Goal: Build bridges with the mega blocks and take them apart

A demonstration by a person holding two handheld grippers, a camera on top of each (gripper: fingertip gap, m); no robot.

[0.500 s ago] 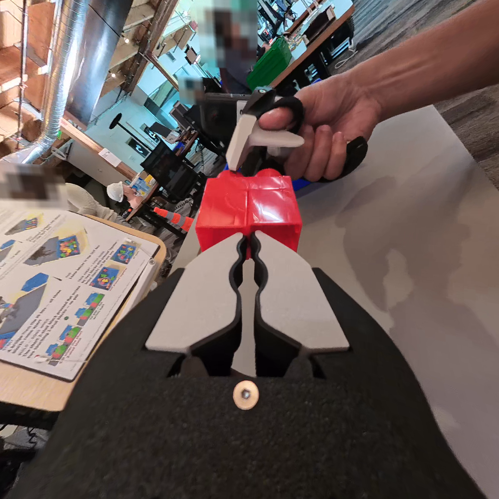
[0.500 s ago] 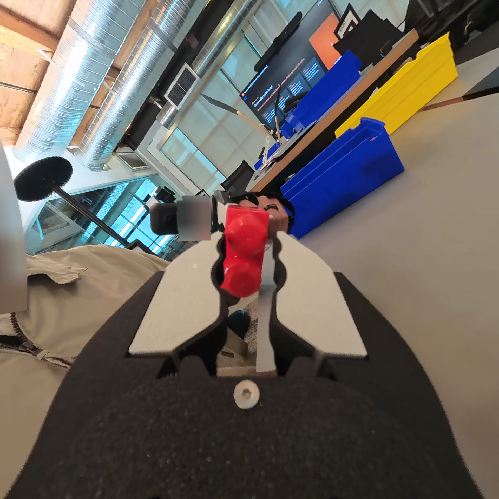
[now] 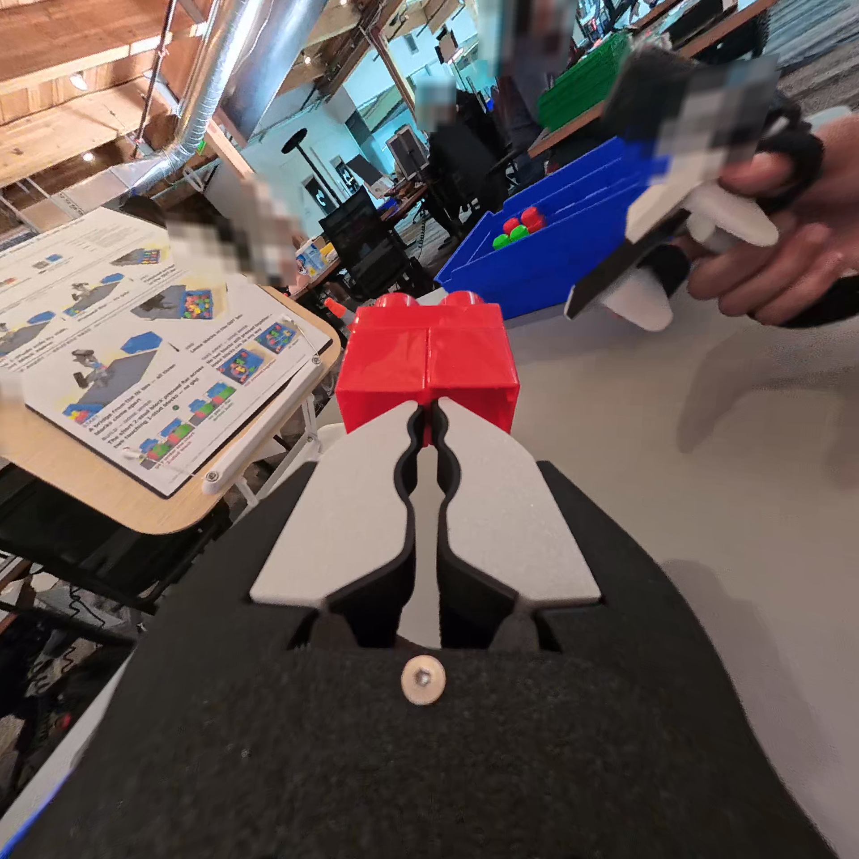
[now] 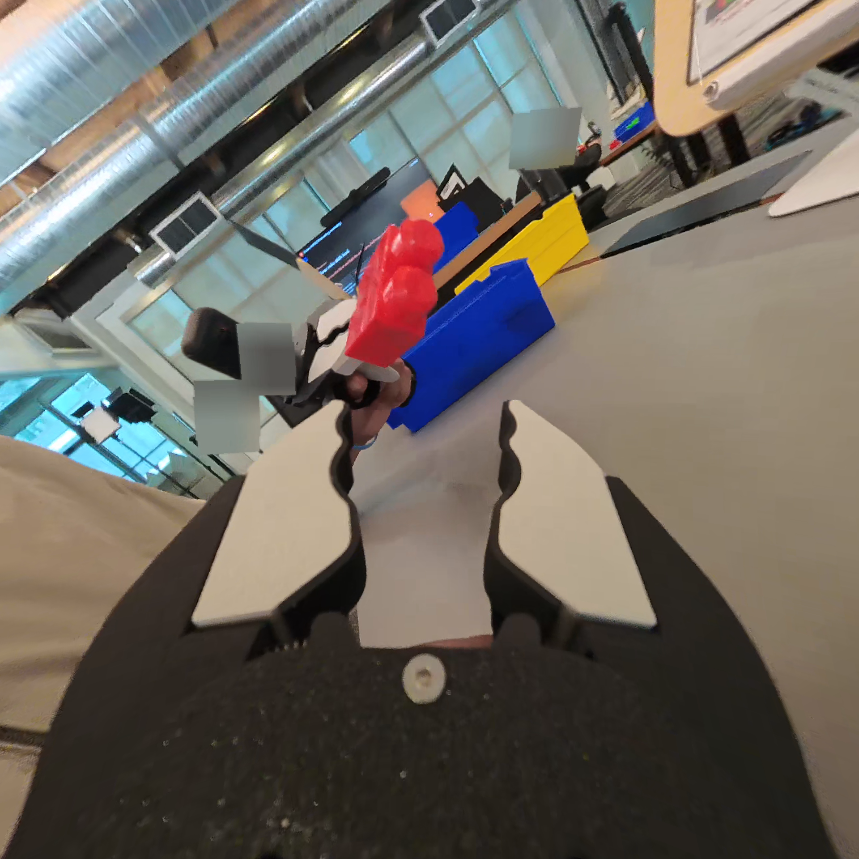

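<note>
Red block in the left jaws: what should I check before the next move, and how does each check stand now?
1. Left gripper shut on the red block: ok.
2. Grip depth: only the tips pinch its bottom edge, not ok.
3. Right gripper open and empty: ok.
4. Right gripper clear of the block: ok.
5. Blue bin within view, some blocks inside: ok.
6. Table bare beside the block: ok.

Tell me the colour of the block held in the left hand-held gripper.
Red. The block shows best in the left wrist view, pinched by the left hand-held gripper.
</note>
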